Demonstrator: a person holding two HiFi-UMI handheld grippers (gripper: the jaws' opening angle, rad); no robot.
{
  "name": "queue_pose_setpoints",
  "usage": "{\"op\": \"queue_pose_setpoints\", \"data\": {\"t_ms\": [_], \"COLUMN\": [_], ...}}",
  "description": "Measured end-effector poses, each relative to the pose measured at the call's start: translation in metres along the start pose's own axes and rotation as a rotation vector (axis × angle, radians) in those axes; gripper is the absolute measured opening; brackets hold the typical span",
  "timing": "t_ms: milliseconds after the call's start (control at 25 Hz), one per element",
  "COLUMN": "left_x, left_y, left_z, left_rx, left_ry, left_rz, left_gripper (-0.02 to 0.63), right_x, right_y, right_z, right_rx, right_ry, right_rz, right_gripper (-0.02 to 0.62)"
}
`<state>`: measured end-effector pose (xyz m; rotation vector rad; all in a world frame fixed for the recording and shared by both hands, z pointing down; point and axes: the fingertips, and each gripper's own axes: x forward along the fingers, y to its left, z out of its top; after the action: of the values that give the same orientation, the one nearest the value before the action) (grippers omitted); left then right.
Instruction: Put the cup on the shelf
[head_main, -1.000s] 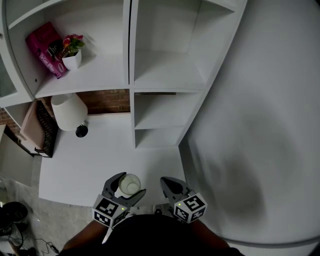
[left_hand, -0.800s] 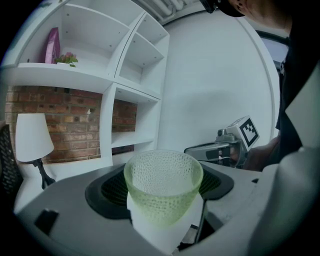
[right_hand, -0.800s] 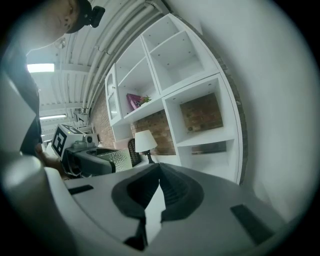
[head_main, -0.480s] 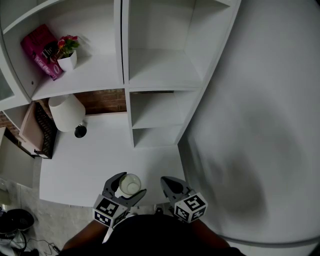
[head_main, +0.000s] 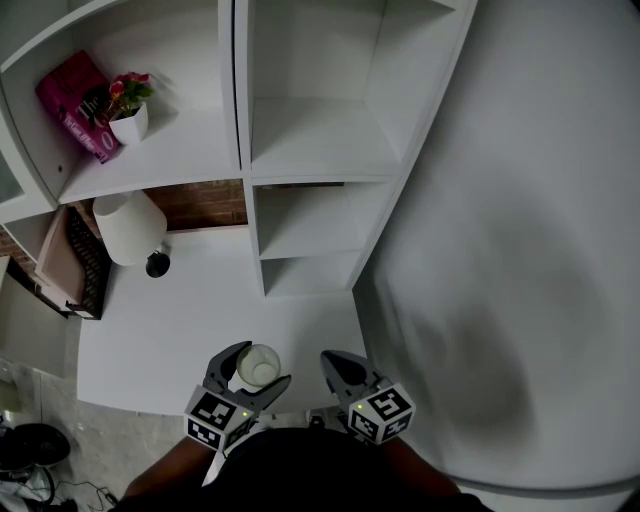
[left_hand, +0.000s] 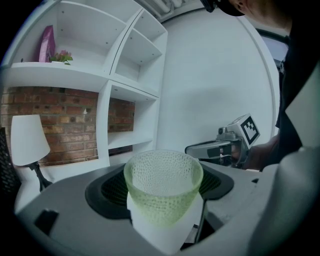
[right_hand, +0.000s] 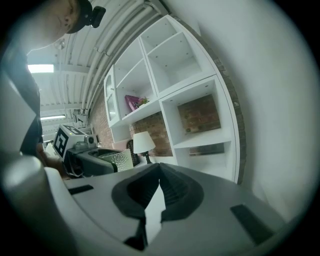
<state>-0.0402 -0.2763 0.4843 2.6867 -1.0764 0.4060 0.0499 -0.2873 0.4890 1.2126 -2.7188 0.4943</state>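
Observation:
A pale green dimpled cup (left_hand: 163, 176) stands upright between the jaws of my left gripper (left_hand: 162, 192), which is shut on it. From the head view the cup (head_main: 258, 366) and left gripper (head_main: 250, 372) hover over the near edge of the white desk (head_main: 190, 310). My right gripper (head_main: 335, 367) is beside it to the right, shut with nothing between its pads (right_hand: 170, 187). The white shelf unit (head_main: 300, 150) rises at the far side of the desk, with open compartments that hold nothing.
A white lamp (head_main: 128, 228) stands at the desk's back left. A pink packet (head_main: 72, 105) and a potted flower (head_main: 128, 112) occupy the upper left shelf. A white wall (head_main: 520, 250) closes the right side. A dark mesh basket (head_main: 88, 262) sits at the far left.
In the head view the shelf, lamp and packet have slid slightly left. Both grippers and the cup hold the same place.

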Motion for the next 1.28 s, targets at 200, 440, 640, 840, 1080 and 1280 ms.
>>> {"op": "queue_pose_setpoints", "data": {"t_ms": [200,440,640,840,1080,1280], "left_x": [0.013,0.044,0.074,0.102,0.136,0.165], "left_y": [0.009,0.024,0.030,0.036,0.046,0.057], "left_z": [0.012,0.033,0.051,0.071,0.098,0.126], "left_rx": [0.009,0.007,0.028,0.050,0.080,0.129], "left_ry": [-0.017,-0.048,-0.062,-0.063,-0.079,-0.097], "left_rz": [0.013,0.017,0.020,0.024,0.024,0.023], "left_gripper": [0.394,0.394,0.394,0.394,0.394,0.394], "right_x": [-0.001,-0.003,-0.006,-0.008,-0.010,-0.010], "right_y": [-0.008,-0.024,-0.038,-0.049,-0.062,-0.074], "right_z": [0.005,0.012,0.015,0.018,0.021,0.020], "right_rx": [-0.006,-0.008,-0.005,0.000,0.010,0.024], "right_ry": [-0.009,-0.022,-0.030,-0.034,-0.040,-0.040], "right_rz": [0.004,0.001,-0.002,-0.004,-0.007,-0.012], "right_gripper": [0.005,0.005,0.005,0.005,0.005,0.005]}}
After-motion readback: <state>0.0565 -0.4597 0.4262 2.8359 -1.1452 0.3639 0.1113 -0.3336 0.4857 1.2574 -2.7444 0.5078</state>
